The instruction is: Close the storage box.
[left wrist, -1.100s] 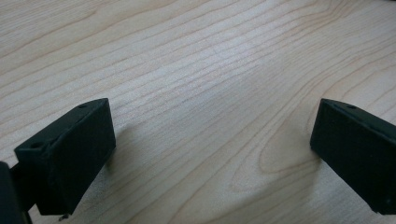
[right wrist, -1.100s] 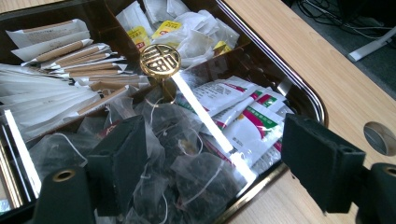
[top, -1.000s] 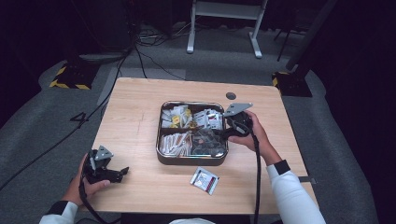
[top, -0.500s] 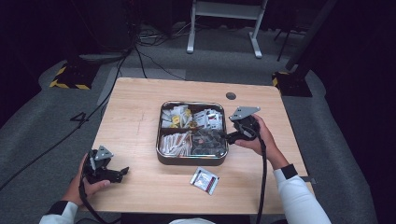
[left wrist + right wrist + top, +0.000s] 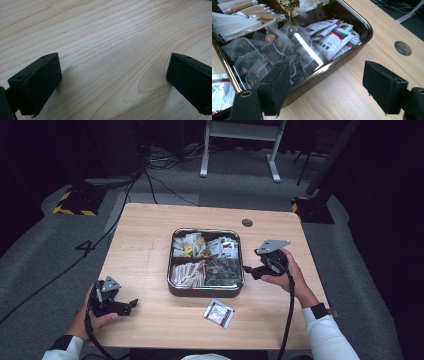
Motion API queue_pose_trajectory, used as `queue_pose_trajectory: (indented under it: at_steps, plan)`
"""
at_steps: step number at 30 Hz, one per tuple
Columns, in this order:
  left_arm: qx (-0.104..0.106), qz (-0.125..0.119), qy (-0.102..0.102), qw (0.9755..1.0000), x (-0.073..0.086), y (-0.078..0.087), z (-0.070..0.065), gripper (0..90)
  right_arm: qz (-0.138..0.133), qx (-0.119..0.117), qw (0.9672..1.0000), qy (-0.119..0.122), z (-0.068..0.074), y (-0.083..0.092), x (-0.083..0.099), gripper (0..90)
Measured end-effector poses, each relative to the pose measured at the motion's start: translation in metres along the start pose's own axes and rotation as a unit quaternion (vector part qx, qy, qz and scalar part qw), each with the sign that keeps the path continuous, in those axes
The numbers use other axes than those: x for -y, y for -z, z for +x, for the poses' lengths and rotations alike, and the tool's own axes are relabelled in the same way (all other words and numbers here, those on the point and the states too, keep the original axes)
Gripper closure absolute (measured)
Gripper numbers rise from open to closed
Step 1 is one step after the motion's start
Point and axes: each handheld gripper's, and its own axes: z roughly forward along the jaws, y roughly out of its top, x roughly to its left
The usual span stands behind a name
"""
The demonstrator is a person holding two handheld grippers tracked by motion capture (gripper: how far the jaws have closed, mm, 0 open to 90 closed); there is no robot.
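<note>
R tongs (image 5: 248, 270) back; wood table (image 5: 145, 240), prob. dark room.

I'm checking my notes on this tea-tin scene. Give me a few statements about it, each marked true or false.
1. The right gripper holds a sachet. False: its jaws stand open and empty beside the tin.
2. One sachet lies on the table outside the tin. True.
3. The left gripper is open over bare wood. True.
4. The tin has a lid on. False: it is open, its compartments filled with tea bags.
</note>
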Motion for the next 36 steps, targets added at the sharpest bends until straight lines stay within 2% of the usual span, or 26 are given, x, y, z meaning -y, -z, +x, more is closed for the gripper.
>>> queue_pose_trajectory:
  at_steps: [36]
  plan:
    - [0.0,-0.001,0.001,1.0,0.0,0.0,0.0,0.3,0.026,0.028,0.9992,-0.005,-0.001,0.022,0.057,22.3]
